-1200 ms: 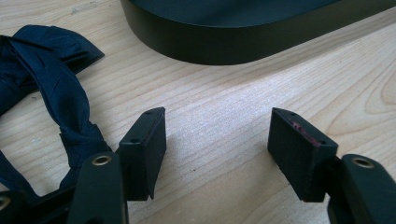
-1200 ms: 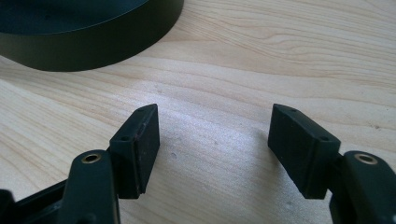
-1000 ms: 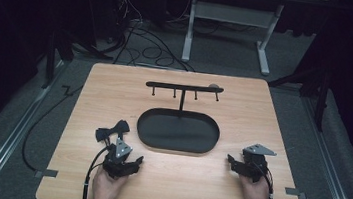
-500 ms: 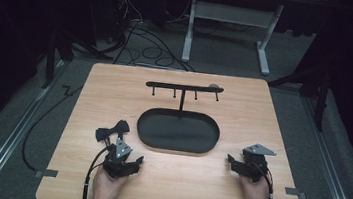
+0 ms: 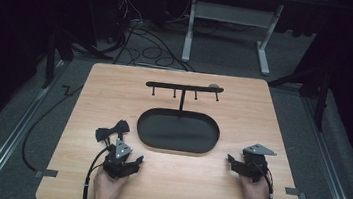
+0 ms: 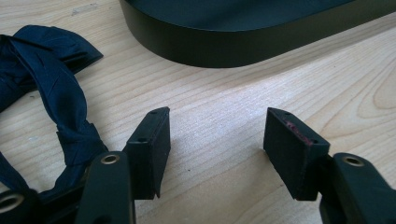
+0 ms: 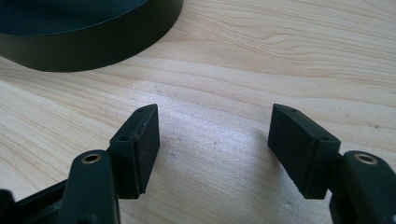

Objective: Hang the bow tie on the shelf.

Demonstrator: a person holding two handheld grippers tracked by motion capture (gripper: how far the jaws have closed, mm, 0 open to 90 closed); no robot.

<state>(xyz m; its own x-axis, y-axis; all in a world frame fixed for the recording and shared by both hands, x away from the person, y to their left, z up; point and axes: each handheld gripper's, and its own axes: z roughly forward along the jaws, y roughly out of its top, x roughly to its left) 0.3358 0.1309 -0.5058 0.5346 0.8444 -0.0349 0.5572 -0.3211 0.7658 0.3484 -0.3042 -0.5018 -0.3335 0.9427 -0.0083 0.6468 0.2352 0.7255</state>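
Item: dark navy fabric bow tie [image 5: 112, 130] lies on table at 11 o'clock of your left gripper [image 6: 215, 140], untouched; both it & right gripper [image 7: 212, 140] spread wide, empty; black oval tray-base hook stand [image 5: 178, 130] bare, nothing hung yet.

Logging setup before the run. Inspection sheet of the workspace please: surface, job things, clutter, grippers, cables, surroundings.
Surface: wooden table, tape tabs at its near corners.
Job's things: black oval tray mid-table with a hook rack on a post behind it; dark bow tie left of the tray.
Clutter: nothing seen.
Grippers: left gripper open, bow tie beside it; right gripper open over bare wood.
Cables: one trails from each gripper; more lie on the floor behind.
Surroundings: dark room, grey floor, white desk frame behind.
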